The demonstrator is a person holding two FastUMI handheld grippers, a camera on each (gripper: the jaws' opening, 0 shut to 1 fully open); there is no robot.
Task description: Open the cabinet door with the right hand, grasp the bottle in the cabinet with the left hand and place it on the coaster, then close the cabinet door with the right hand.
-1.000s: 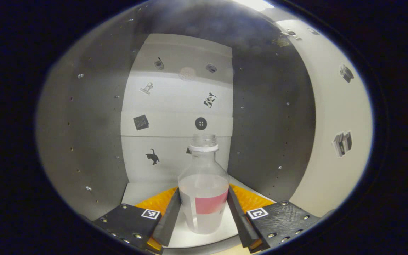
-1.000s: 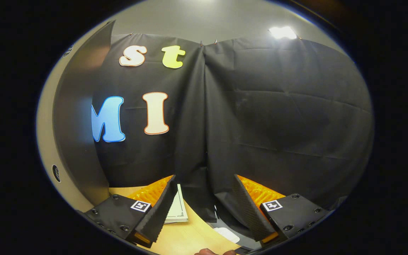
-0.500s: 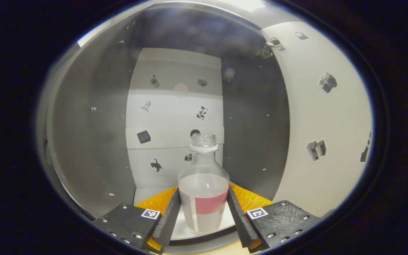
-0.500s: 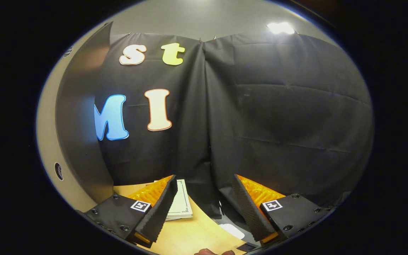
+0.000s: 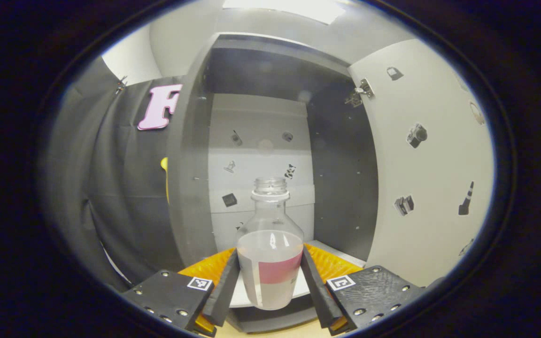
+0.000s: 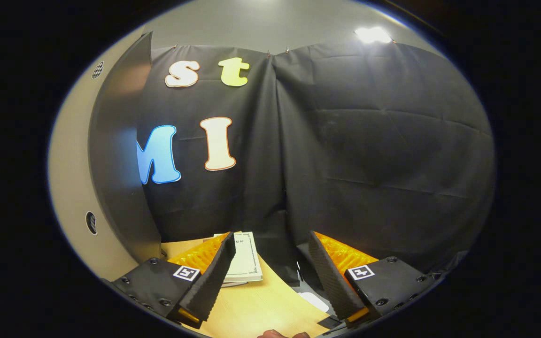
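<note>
In the left gripper view my left gripper (image 5: 270, 277) is shut on a clear bottle (image 5: 270, 253) with a pink label band and no cap, holding it upright just in front of the open cabinet (image 5: 261, 155). The bottle's base hangs at the level of the cabinet's white floor lip (image 5: 308, 288). The cabinet door (image 5: 421, 159) stands swung open on the right, pale with small stickers. In the right gripper view my right gripper (image 6: 270, 274) is open with nothing between its fingers, above a wooden table (image 6: 261, 310), beside the door's edge (image 6: 115, 155) at the left.
Some white printed paper (image 6: 244, 263) lies on the wooden table near the black cloth wall. A small white flat piece (image 6: 315, 301) lies by the right finger. A fingertip (image 6: 282, 334) shows at the bottom edge. Black cloth hangs left of the cabinet (image 5: 111, 188).
My left gripper has drawn back out of the cabinet with the bottle held; the cabinet's frame and outer wall now show. The right gripper shifted slightly, the paper showing more.
</note>
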